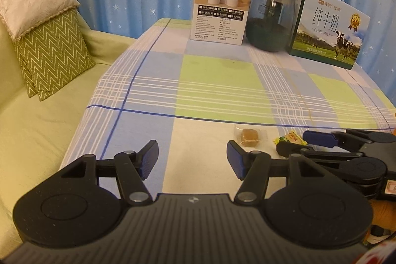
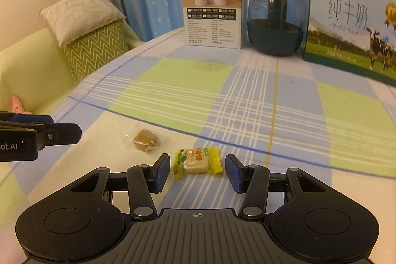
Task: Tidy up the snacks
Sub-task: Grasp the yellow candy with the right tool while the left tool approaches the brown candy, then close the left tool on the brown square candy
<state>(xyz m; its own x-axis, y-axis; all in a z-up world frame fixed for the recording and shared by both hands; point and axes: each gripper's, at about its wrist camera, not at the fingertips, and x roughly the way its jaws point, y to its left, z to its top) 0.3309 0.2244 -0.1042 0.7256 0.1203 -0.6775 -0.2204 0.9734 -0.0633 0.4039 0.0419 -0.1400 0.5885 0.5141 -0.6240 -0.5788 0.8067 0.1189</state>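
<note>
A yellow-wrapped snack (image 2: 198, 161) lies on the checked tablecloth (image 2: 198, 90) between the open fingers of my right gripper (image 2: 198, 171), which stands around it without closing. A brown snack in clear wrap (image 2: 144, 137) lies just beyond, to the left. In the left wrist view the brown snack (image 1: 248, 135) sits just past the right fingertip of my open, empty left gripper (image 1: 193, 161); the yellow snack (image 1: 289, 139) lies right of it, partly hidden by the right gripper (image 1: 307, 141).
At the table's far edge stand a white humidifier box (image 2: 214, 8), a dark green glass jar (image 2: 276, 16) and a milk carton box (image 2: 351, 24). A sofa with a green zigzag cushion (image 2: 96, 46) is at the left. The left gripper (image 2: 64, 131) reaches in from the left.
</note>
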